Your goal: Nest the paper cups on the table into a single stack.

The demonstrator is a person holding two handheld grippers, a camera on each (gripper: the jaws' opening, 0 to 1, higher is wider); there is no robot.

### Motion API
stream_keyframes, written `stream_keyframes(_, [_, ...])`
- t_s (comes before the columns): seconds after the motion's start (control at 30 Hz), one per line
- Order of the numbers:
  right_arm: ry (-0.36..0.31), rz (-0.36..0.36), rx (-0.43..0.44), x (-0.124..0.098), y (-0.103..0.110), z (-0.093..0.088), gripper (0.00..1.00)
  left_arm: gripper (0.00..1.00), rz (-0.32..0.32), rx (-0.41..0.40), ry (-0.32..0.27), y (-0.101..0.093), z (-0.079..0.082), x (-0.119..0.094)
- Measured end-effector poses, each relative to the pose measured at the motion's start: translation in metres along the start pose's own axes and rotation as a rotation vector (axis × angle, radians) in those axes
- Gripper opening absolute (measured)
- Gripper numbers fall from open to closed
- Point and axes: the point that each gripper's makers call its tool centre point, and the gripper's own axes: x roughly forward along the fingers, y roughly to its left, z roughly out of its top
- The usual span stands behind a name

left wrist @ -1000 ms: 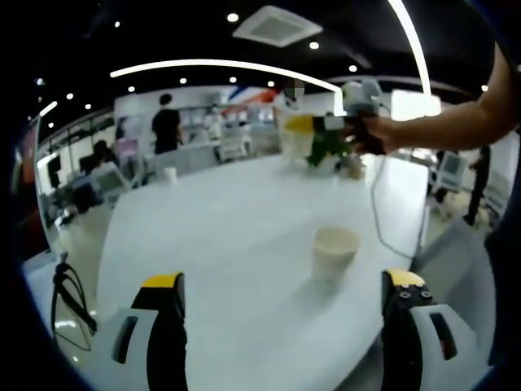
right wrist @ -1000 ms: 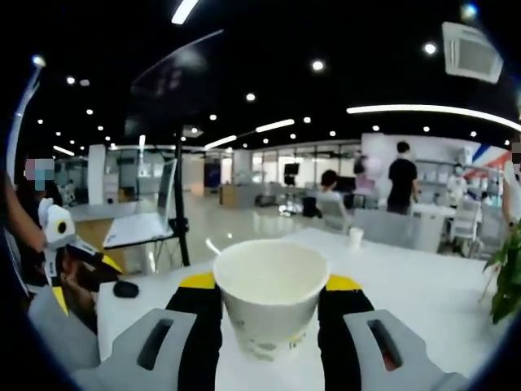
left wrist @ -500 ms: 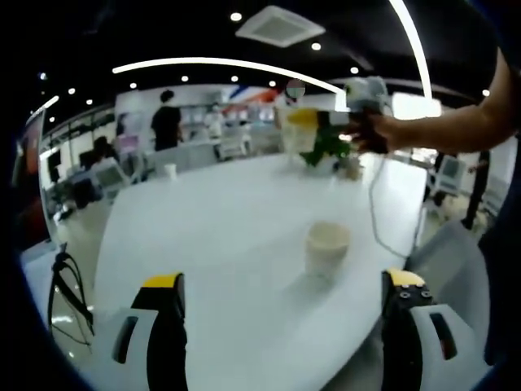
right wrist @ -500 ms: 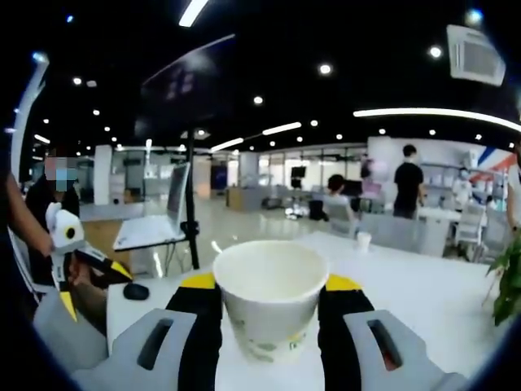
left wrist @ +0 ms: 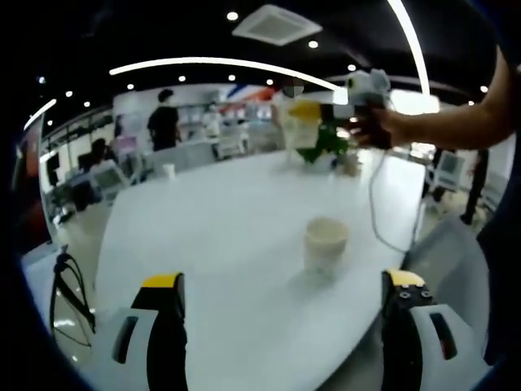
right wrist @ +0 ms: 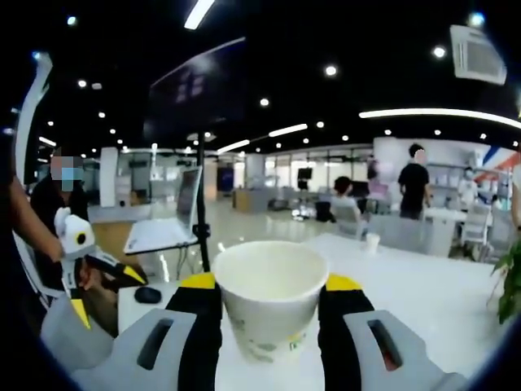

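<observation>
The right gripper (right wrist: 269,309) is squeezing one paper cup (right wrist: 270,303) and holds it up in the air. The left gripper (left wrist: 281,326) is wide open with nothing in it, and another cup (left wrist: 326,244) sits alone on the white table (left wrist: 212,236). I think the stack is not made yet, because the lifted cup must go into that one.

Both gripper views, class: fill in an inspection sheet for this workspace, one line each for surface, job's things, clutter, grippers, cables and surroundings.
Surface: white table, bare in the middle.
Job's things: one cup standing upright on the table; a held cup; a far cup at the table's far end.
Clutter: plant.
Grippers: left gripper open, nothing between its fingers; right gripper shut on the held cup, raised.
Cables: cable trailing over the table edge.
Surroundings: open office, people standing, ceiling lights.
</observation>
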Motion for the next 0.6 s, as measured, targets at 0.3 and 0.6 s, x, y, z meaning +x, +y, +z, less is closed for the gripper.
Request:
stream_keyframes(0.3, [-0.005,0.021,0.005,-0.008,0.019,0.000,0.43,0.98,-0.003,0.014,0.007,0.002,0.002,-0.003])
stream_keyframes(0.6, [-0.019,0.031,0.023,-0.032,0.053,0.023,0.43,0.98,-0.011,0.025,0.002,-0.017,0.018,-0.030])
